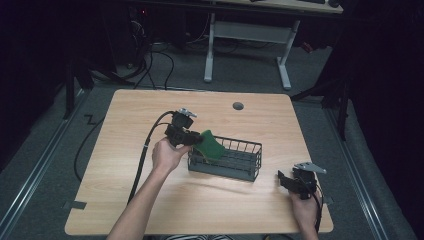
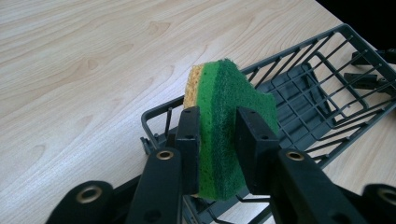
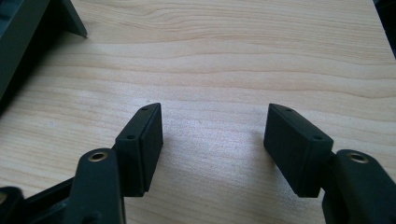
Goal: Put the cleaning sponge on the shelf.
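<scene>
Item: sponge (image 2: 224, 126), green scouring layer bonded to a yellow layer; no brand, label or writing can be read on it or on anything else in view.

Location: held on edge over the near end of the wire basket (image 1: 247, 159), its lower part inside the rim, its upper part standing above it.

Left hand-held gripper (image 2: 218, 140): the jaws flank the sponge, one pad against the yellow face, the other against the green face. The sponge fills the gap between them; how hard the pads press cannot be told. In the high view this left hand-held gripper (image 1: 196, 138) sits at the basket's left end, a black cable trailing from it across the surface (image 1: 150, 200).

Right hand-held gripper (image 3: 214, 135): jaws spread wide, nothing between them, hovering low over bare wood. In the high view the right hand-held gripper (image 1: 284, 179) is near the front right corner, just beside the basket's right end and apart from it.

Basket: dark grey wire, oblong, resting mid-surface.
</scene>
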Action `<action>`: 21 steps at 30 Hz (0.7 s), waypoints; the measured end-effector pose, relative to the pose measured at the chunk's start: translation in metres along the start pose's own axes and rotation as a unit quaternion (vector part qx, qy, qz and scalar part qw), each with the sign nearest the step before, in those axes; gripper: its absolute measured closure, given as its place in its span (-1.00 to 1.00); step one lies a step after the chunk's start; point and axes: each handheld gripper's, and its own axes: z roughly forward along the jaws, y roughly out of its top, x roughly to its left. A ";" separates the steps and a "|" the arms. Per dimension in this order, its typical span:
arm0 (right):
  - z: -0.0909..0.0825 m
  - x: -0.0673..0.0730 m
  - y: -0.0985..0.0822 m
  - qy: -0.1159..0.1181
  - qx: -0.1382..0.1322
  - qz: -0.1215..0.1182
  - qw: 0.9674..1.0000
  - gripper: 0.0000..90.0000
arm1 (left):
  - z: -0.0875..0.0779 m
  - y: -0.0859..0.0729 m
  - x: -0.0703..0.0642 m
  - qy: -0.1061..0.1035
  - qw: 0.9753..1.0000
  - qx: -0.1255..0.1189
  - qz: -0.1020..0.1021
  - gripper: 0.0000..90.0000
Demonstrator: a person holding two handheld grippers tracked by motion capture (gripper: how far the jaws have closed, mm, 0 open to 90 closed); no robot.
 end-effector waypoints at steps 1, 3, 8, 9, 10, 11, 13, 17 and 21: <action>0.000 0.000 0.000 0.000 -0.001 -0.002 1.000 -0.17 | 0.000 0.000 0.000 0.001 1.000 0.001 0.001 0.55; 0.000 0.000 0.000 0.000 0.000 -0.001 1.000 -0.17 | 0.000 -0.001 0.001 0.004 1.000 0.001 0.000 0.50; 0.000 0.000 0.000 0.000 0.000 -0.003 1.000 -0.17 | -0.001 -0.002 0.002 0.002 1.000 0.007 -0.005 0.32; 0.000 0.000 0.000 0.000 -0.001 -0.003 1.000 -0.17 | -0.001 -0.003 0.002 0.006 1.000 0.006 -0.006 0.29; 0.000 0.000 0.000 0.000 -0.001 -0.003 1.000 -0.17 | -0.002 -0.003 0.002 0.008 1.000 0.005 -0.007 0.23; 0.000 0.000 0.000 0.000 0.000 -0.003 1.000 -0.17 | -0.003 -0.004 0.003 0.009 1.000 0.002 -0.010 0.20; 0.000 0.000 0.000 0.000 0.000 -0.003 1.000 -0.17 | -0.006 -0.005 0.004 0.014 1.000 -0.002 -0.013 0.12; 0.000 0.000 0.000 0.000 -0.001 -0.003 1.000 -0.17 | -0.012 -0.005 0.004 0.017 1.000 -0.016 -0.012 -0.04; 0.000 0.000 0.000 0.000 0.000 -0.002 1.000 -0.17 | -0.019 -0.006 0.004 0.025 0.999 -0.028 -0.011 -0.15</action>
